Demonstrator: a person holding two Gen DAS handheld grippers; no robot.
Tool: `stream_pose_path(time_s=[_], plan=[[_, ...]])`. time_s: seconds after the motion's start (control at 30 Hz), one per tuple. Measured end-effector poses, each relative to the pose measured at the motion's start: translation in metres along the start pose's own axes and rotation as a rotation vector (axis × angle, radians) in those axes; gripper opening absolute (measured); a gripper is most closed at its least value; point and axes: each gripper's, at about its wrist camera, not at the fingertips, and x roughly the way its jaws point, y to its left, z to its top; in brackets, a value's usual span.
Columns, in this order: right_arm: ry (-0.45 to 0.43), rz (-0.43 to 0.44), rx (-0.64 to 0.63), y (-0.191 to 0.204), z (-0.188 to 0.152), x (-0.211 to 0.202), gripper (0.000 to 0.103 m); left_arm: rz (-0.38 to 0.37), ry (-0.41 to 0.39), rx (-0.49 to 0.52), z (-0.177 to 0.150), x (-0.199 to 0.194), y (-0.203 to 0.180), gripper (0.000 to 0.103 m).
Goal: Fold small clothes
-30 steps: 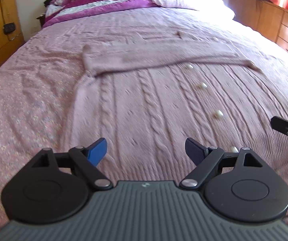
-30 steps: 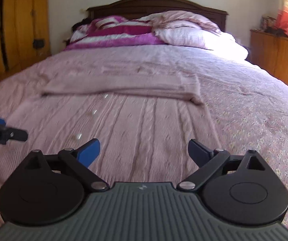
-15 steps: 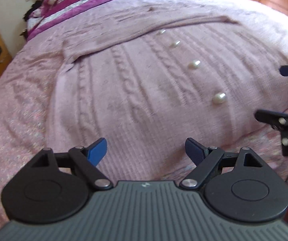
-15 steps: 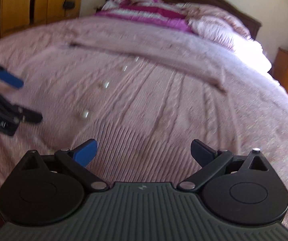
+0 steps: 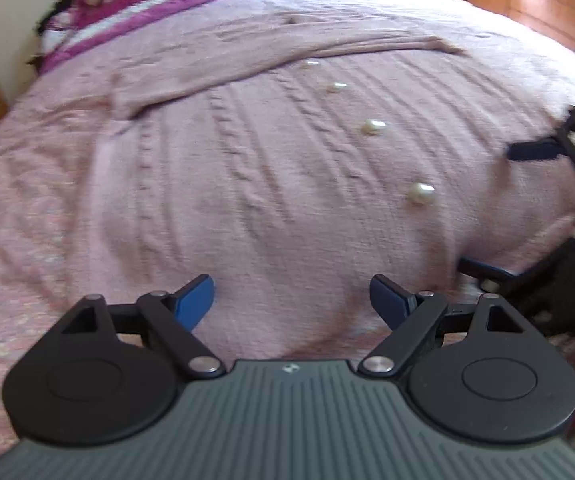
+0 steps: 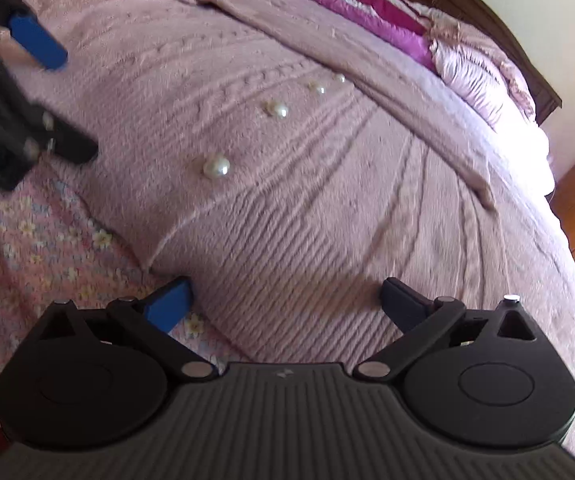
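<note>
Two grippers hang over a pink cable-knit cardigan (image 5: 271, 168) spread flat on the bed (image 6: 27, 232), pearl buttons (image 6: 216, 166) running up its front. Left gripper (image 5: 291, 300) and right gripper (image 6: 283, 300) both have their fingers wide apart near the ribbed hem, holding nothing.

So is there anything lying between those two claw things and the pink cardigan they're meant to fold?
Nothing visible. The cardigan lies flat on the bedspread, and both the left gripper and right gripper hang open right over its bottom edge. Only its own pearl buttons sit on it.
</note>
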Motion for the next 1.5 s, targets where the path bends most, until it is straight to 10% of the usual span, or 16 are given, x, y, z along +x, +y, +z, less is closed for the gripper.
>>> stream_pose_path(time_s=[0.67,0.93,1.5], plan=[[-0.176,0.017,0.447,-0.065,0.002,-0.004,0.102,0.107,-0.047,0.264,0.003,0.021,-0.038,0.088],[-0.201,0.026,0.519,-0.072,-0.006,-0.008,0.103,0.067,-0.118,0.250,0.021,0.010,-0.039,0.021],[-0.183,0.151,0.313,-0.036,-0.002,-0.018,0.103,0.040,-0.131,0.128,0.043,0.008,-0.021,0.012]])
